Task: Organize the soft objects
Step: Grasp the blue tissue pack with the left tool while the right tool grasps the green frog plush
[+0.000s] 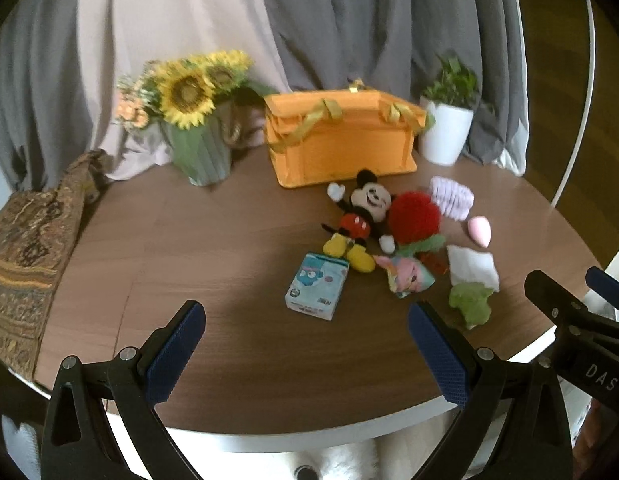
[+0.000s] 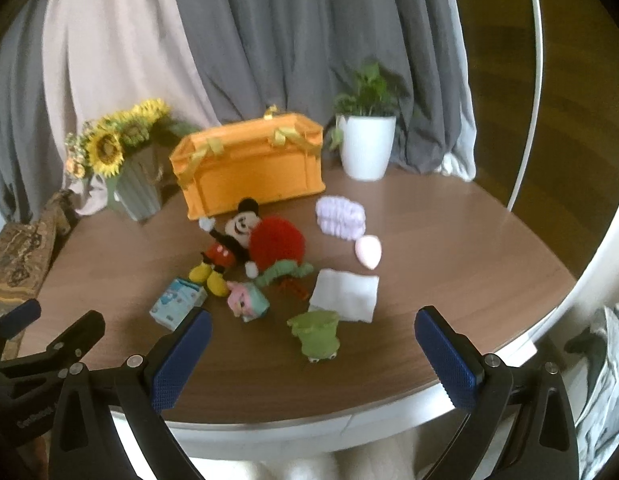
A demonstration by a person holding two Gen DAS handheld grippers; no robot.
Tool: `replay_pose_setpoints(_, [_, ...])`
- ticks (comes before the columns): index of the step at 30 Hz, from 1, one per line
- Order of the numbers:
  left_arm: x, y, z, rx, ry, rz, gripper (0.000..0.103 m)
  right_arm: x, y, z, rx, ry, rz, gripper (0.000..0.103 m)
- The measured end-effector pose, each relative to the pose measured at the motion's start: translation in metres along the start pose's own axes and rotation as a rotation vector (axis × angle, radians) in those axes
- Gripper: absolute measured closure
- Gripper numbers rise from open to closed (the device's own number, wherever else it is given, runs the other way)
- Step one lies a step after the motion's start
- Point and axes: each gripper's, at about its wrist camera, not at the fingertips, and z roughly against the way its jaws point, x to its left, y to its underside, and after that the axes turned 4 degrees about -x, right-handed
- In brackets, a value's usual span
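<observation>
An orange fabric box point(image 1: 341, 140) point(image 2: 249, 168) stands at the back of the round wooden table point(image 1: 189, 264). In front of it lie a Mickey Mouse plush point(image 1: 359, 216) point(image 2: 229, 240), a red pom-pom point(image 1: 415, 216) point(image 2: 277, 244), a lilac scrunchie point(image 1: 451, 196) point(image 2: 341, 216), a pink sponge egg point(image 1: 479, 230) point(image 2: 368, 252), a white cloth point(image 1: 471, 268) point(image 2: 345, 290), a green soft toy point(image 1: 469, 304) point(image 2: 315, 334), a pink plush point(image 1: 407, 278) point(image 2: 247, 300) and a blue tissue pack point(image 1: 317, 286) point(image 2: 175, 306). My left gripper point(image 1: 307, 320) and right gripper point(image 2: 313, 328) are open and empty above the near table edge.
A sunflower vase point(image 1: 197, 120) point(image 2: 125, 160) stands back left and a white plant pot point(image 1: 445, 128) point(image 2: 365, 144) back right. A patterned cloth point(image 1: 25, 256) hangs over the table's left edge. Grey and beige curtains point(image 1: 269, 20) hang behind.
</observation>
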Motion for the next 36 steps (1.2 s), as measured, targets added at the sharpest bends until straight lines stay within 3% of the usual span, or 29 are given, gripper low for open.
replay_pose_setpoints(11, [0.006, 0.007, -0.078, 0.078, 0.074, -0.096, 0.000, 0.008, 0.022, -0.067, 0.140, 0.076, -0.032, 0.011])
replay_pose_setpoints(22, [-0.001, 0.007, -0.133, 0.113, 0.111, -0.153, 0.006, 0.010, 0.034, -0.112, 0.202, 0.151, -0.033, 0.019])
replay_pose_setpoints(31, [-0.004, 0.008, -0.155, 0.154, 0.136, -0.150, 0.024, 0.012, 0.038, -0.129, 0.238, 0.155, -0.021, 0.032])
replay_pose_setpoints(36, [-0.005, 0.009, -0.159, 0.166, 0.152, -0.147, 0.044, 0.014, 0.037, -0.132, 0.246, 0.151, -0.003, 0.048])
